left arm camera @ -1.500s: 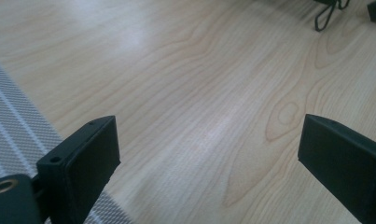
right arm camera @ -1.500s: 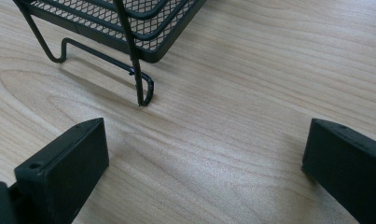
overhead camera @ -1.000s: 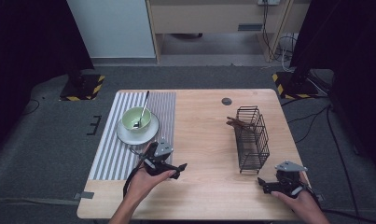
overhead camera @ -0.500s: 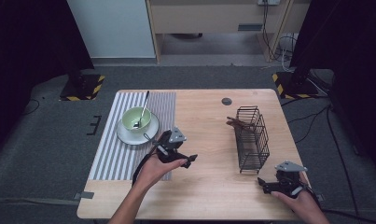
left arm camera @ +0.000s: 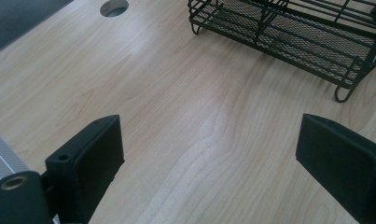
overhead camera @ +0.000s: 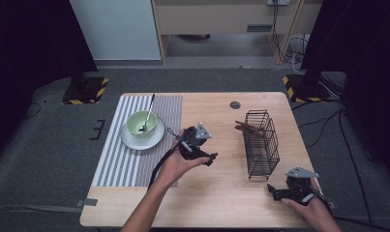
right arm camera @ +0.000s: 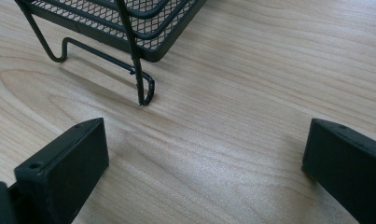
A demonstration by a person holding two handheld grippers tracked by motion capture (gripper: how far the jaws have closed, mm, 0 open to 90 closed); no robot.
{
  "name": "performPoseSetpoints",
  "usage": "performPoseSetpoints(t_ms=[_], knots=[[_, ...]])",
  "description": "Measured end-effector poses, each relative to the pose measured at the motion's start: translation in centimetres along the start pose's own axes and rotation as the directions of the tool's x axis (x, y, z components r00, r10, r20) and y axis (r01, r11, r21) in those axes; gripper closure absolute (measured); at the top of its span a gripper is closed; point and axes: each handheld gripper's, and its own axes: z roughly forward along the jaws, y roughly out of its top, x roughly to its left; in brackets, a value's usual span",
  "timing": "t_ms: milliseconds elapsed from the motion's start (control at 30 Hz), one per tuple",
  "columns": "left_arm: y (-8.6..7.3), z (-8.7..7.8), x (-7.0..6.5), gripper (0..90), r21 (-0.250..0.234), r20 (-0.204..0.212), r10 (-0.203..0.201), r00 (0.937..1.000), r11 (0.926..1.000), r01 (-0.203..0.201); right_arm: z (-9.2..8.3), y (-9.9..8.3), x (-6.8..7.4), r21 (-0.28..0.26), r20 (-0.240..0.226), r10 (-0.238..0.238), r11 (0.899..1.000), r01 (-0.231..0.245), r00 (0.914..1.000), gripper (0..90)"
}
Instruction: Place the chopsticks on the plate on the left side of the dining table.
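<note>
On the wooden table (overhead camera: 217, 198), seen from above, the left gripper (overhead camera: 205, 157) hovers near the middle, between a green bowl (overhead camera: 141, 123) and a black wire basket (overhead camera: 261, 143). A spoon (overhead camera: 147, 114) stands in the bowl, which sits on a white plate (overhead camera: 134, 142) on a striped mat (overhead camera: 116, 159). Brown sticks (overhead camera: 247, 128) poke from the basket's far end. The right gripper (overhead camera: 274, 191) rests near the table's front right corner, just beside the basket. Its own view shows wide-apart jaws, holding nothing, and a basket foot (right arm camera: 146, 91) close ahead. The left gripper's view likewise shows wide, unloaded jaws, the basket's mesh floor (left arm camera: 288, 39), and a round hole (left arm camera: 114, 7) in the table.
</note>
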Motion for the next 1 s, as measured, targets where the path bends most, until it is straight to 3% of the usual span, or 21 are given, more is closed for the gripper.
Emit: performPoseSetpoints(t_ms=[133,300,567,700,833,867,1000], knots=[[1.0,0.3,0.4,7.5,-0.046,-0.013,-0.03,0.9995,0.9985,0.029,0.0,0.0,0.1,0.0,0.004,0.005,1.0,-0.005,1.0,0.4],[1.9,0.2,0.3,7.6,-0.039,-0.019,-0.016,0.9997,0.9991,0.015,0.0,0.0,0.0,-0.001,0.005,0.003,1.0,-0.003,1.0,0.4],[3.3,0.0,0.2,8.3,-0.025,0.012,-0.008,0.9999,0.9996,0.008,0.0,0.0,0.1,0.0,0.012,0.008,1.0,-0.008,0.9999,0.4],[4.2,-0.6,0.5,11.9,-0.053,0.037,-0.012,0.9992,0.9985,0.014,-0.1,-0.1,0.1,0.0,0.011,0.009,1.0,-0.009,0.9999,0.4],[5.1,-1.2,0.6,19.9,-0.079,0.047,-0.008,0.9988,0.9968,0.012,-0.1,-0.1,0.2,0.001,0.011,0.012,1.0,-0.012,0.9999,0.4],[5.5,-1.6,0.4,25.4,-0.1,0.06,0.002,0.9982,0.995,0.004,-0.1,-0.1,0.2,0.001,0.009,0.01,1.0,-0.01,0.9999,0.4],[6.1,-1.9,0.2,33.1,-0.11,0.051,0.019,0.9985,0.9938,-0.013,-0.1,-0.1,0.2,0.001,0.009,0.01,1.0,-0.01,0.9999,0.4]])
